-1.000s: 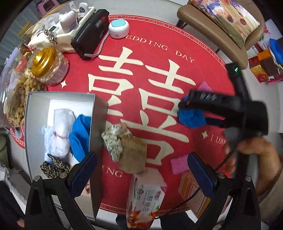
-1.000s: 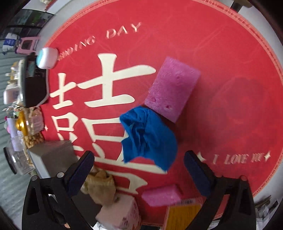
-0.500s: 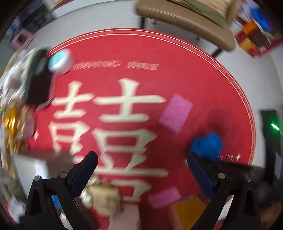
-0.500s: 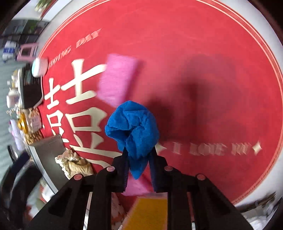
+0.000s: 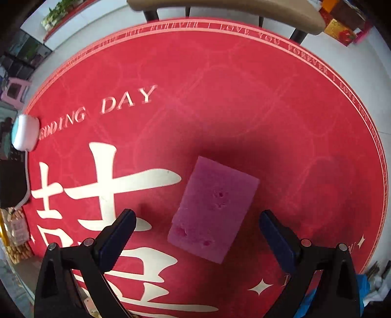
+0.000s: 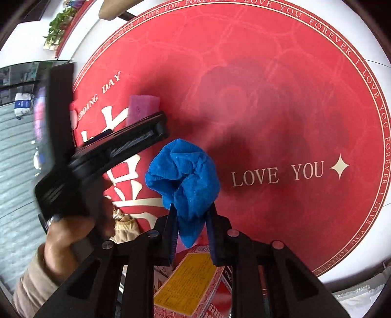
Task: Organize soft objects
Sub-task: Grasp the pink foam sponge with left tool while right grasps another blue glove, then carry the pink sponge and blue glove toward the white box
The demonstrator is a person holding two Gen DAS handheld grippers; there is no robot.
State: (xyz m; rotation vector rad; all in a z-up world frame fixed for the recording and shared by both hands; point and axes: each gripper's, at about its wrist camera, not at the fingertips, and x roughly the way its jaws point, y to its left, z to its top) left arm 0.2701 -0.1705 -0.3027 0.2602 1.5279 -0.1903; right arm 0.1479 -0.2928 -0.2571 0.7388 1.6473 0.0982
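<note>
My right gripper [image 6: 191,212] is shut on a crumpled blue cloth [image 6: 183,171] and holds it above the red round table mat [image 6: 281,110]. A pink sponge [image 5: 213,209] lies flat on the mat [image 5: 220,97], just ahead of and between the fingers of my left gripper [image 5: 195,227], which is open and empty above it. The sponge's far end also shows in the right wrist view [image 6: 143,107], partly hidden behind the left gripper's black body [image 6: 97,159] and the hand holding it.
A white and teal round device [image 5: 24,132] and a black box [image 5: 12,181] sit at the mat's left edge, with a jar of nuts [image 5: 17,232] below them. A red and yellow carton [image 6: 195,281] and a beige pouch [image 6: 124,225] lie near the front. A chair [image 5: 232,9] stands behind the table.
My right gripper closed on the blue cloth and lifted it off the mat. My left gripper swung from the grey box side across to hover over the pink sponge.
</note>
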